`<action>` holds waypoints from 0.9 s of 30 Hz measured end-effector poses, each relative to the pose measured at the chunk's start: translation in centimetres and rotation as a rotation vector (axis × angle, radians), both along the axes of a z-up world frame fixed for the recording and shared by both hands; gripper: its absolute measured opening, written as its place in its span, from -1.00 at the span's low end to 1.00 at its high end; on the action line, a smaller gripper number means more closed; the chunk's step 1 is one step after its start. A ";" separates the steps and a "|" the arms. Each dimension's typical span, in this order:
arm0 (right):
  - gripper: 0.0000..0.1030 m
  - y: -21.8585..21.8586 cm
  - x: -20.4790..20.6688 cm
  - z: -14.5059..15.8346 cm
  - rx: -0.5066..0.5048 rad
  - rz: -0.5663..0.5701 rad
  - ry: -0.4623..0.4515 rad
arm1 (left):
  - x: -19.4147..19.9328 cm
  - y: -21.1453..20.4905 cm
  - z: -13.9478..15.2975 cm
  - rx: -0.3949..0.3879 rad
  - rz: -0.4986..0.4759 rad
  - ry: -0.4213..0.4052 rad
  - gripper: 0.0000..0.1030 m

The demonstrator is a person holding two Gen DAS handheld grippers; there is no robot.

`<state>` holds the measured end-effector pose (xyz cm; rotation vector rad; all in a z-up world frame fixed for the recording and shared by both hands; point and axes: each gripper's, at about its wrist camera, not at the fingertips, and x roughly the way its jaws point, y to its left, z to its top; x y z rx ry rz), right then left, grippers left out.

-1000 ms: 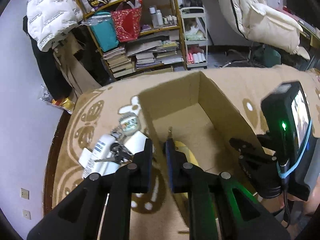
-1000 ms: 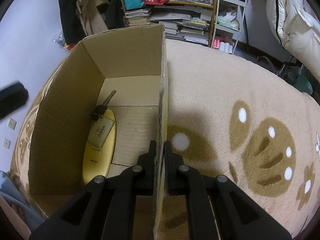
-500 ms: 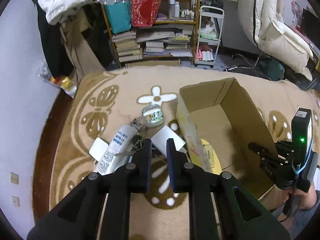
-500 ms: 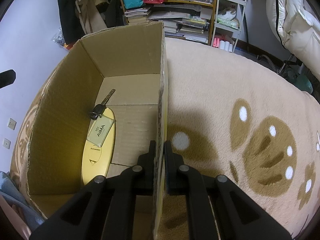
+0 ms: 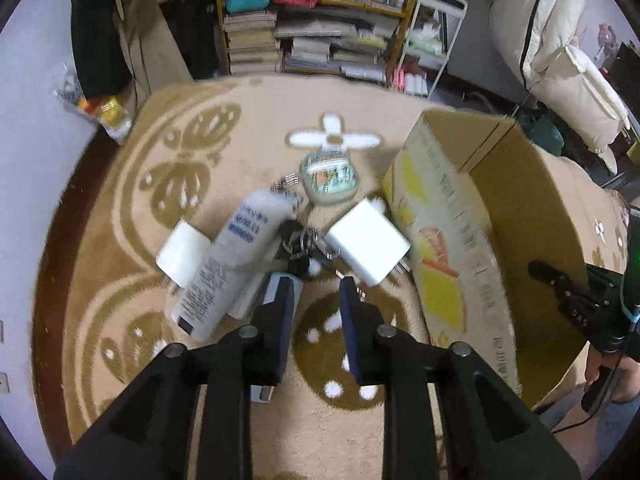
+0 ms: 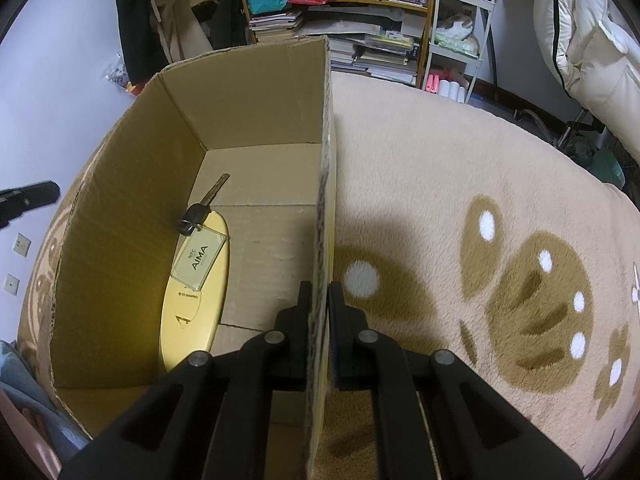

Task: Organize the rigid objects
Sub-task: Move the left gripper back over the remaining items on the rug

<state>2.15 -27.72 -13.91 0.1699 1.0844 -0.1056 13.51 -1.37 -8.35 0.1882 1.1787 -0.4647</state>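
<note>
Right gripper point(image 6: 318, 296) I keep clamped on the brown cardboard box's point(image 6: 256, 92) side wall to steady it, while my left gripper point(image 5: 316, 292), jaws apart and empty, hangs over the dark key bunch point(image 5: 298, 246) beside the white square charger point(image 5: 368, 240).
</note>
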 end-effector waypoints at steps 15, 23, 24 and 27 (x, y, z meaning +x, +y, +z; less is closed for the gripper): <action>-0.85 -0.4 0.4 -0.3 -0.004 0.003 0.013 | 2.3 2.2 -6.1 0.080 0.090 0.109 0.81; -0.85 -0.3 0.5 -0.4 -0.005 0.004 0.015 | 2.0 1.8 -6.5 0.132 0.057 0.083 0.64; -0.85 -0.2 0.5 -0.4 -0.006 0.004 0.014 | 2.0 1.7 -6.4 0.139 0.053 0.076 0.61; -0.85 -0.2 0.5 -0.3 -0.006 0.004 0.014 | 2.0 1.4 -6.1 0.137 0.040 0.074 0.49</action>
